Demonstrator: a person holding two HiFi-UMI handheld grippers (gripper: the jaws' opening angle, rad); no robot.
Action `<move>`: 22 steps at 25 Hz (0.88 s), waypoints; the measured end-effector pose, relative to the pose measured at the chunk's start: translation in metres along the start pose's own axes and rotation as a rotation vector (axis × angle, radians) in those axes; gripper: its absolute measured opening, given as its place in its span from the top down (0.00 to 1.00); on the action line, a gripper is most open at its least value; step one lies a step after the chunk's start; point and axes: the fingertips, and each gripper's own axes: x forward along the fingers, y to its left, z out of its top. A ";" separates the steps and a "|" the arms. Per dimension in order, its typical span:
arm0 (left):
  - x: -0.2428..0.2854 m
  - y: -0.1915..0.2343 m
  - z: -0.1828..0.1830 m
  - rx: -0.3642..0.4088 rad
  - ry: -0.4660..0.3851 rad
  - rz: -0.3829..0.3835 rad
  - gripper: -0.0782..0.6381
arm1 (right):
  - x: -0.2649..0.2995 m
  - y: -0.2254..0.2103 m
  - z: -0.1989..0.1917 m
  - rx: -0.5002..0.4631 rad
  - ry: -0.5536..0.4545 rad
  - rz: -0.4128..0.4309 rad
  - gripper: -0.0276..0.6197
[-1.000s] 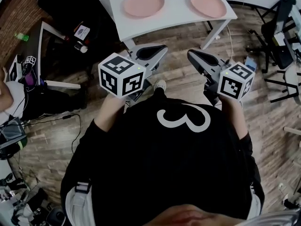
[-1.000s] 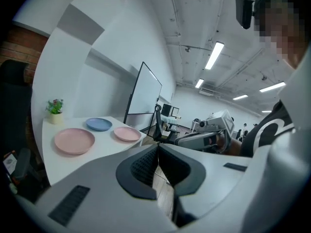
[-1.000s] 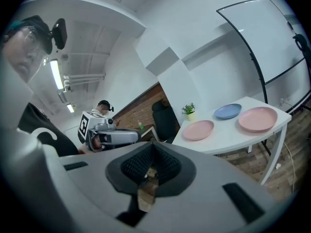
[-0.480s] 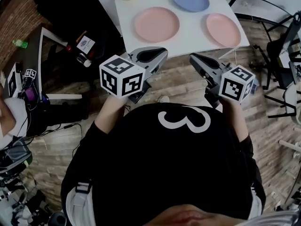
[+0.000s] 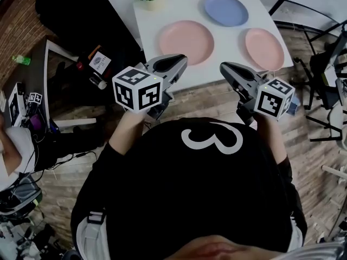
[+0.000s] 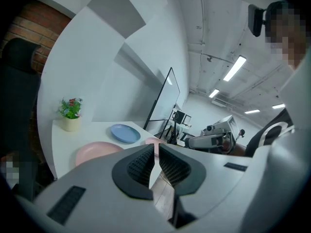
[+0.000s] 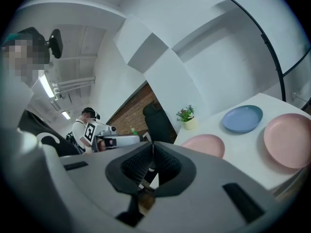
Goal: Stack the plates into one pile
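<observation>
**Bench reached, plates still unstacked**

The person has stepped closer, so the white bench [image 5: 157, 20] now lies just past both gripper tips. The left gripper [image 5: 180, 59] and right gripper [image 5: 224, 66] each have their jaws pressed together on nothing. The large round pink plate [image 5: 186, 40], round blue plate [image 5: 226, 10] and smaller pink plate [image 5: 264, 48] lie apart on the bench. Stacking looks not yet begun; the jaws must spread first.
</observation>
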 end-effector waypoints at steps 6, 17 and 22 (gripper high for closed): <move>0.000 0.021 0.002 -0.023 -0.022 0.037 0.86 | 0.005 -0.018 0.002 0.011 0.002 -0.031 0.91; 0.009 0.058 -0.001 -0.044 -0.016 0.148 0.86 | 0.016 -0.061 0.006 0.062 0.024 -0.017 0.91; 0.020 0.082 0.001 -0.094 -0.005 0.190 0.86 | 0.029 -0.091 0.009 0.076 0.050 -0.033 0.91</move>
